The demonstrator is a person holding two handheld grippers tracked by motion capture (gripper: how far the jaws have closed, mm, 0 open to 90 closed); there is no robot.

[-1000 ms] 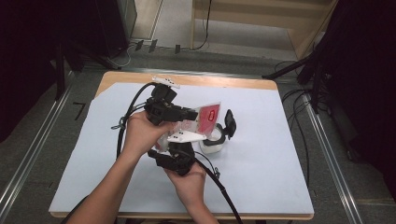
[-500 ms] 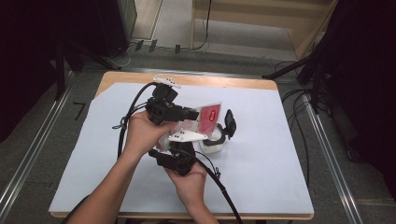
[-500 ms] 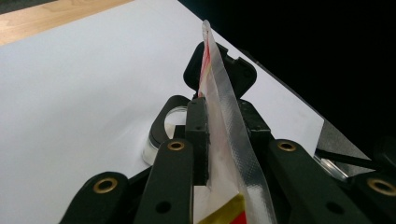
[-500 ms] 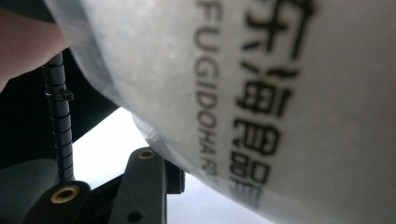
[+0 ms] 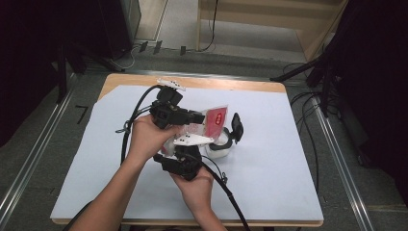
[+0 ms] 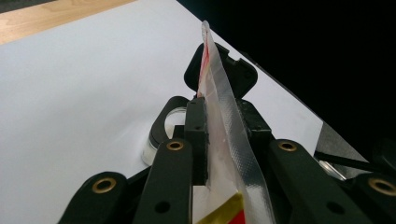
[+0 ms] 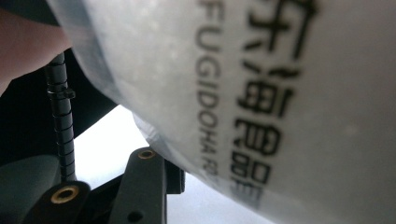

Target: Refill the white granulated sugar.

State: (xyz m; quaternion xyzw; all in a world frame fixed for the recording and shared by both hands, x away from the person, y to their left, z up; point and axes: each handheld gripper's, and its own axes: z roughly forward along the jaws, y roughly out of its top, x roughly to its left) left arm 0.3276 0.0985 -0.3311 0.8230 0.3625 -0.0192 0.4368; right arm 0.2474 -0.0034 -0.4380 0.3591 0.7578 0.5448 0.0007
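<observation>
The plastic bag (image 5: 214, 120) is hanging above the white container (image 5: 222, 148) at mid-table. The left gripper (image 6: 219, 135) is pinching its sealed edge; the right gripper (image 5: 185, 161) seems to be clamping its lower body. Next, probably tearing or tipping it carefully.

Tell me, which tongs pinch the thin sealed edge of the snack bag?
The left tongs. Their black jaws clamp the clear sealed edge of the bag, above the open jar. The right tongs sit low beside the bag's printed side.
</observation>
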